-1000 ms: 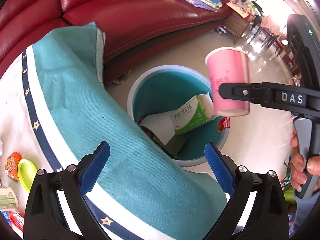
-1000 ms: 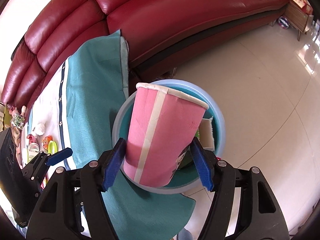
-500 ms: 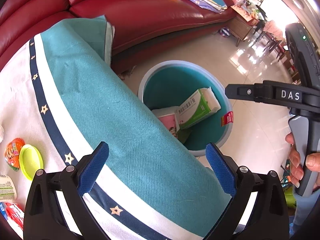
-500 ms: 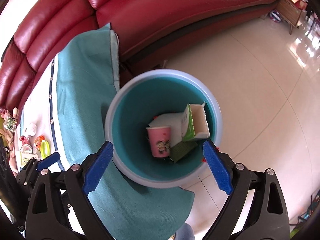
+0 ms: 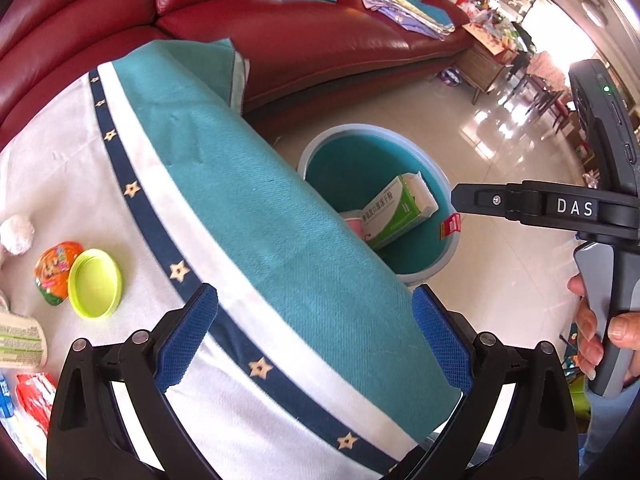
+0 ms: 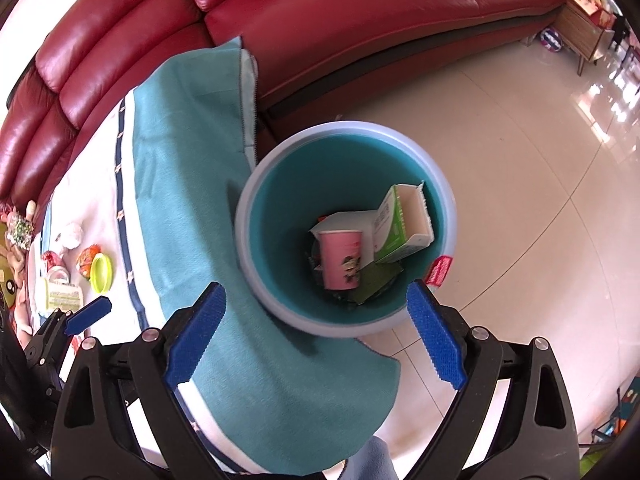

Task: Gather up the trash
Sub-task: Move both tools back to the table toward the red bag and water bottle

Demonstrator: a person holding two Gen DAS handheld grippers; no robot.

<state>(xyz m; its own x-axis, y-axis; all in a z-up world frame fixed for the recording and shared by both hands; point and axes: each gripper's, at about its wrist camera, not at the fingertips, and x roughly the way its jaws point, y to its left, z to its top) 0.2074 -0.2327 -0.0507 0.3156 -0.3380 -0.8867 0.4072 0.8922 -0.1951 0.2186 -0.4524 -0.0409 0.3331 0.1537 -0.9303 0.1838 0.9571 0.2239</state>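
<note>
A round blue bin (image 6: 256,216) stands on the floor beside the table; it also shows in the left wrist view (image 5: 448,256). Inside lie a pink paper cup (image 6: 340,258), a green-and-white carton (image 6: 394,224) and other scraps. My right gripper (image 6: 316,332) is open and empty above the bin. My left gripper (image 5: 314,340) is open and empty above the table's teal cloth edge (image 5: 248,200). On the table lie a lime lid (image 5: 94,282), an orange wrapper (image 5: 54,262), a white tissue ball (image 5: 16,234), a printed tub (image 5: 18,344) and red packets (image 5: 34,398).
A red leather sofa (image 6: 360,20) curves behind the table and bin, with books and cloths on it. Tiled floor (image 6: 520,184) spreads to the right. The right gripper's black body (image 5: 560,208) and the hand holding it show right of the bin.
My right gripper opened and let go of the pink cup, which dropped into the bin. My left gripper drew back over the table, bringing more of the table's litter into view.
</note>
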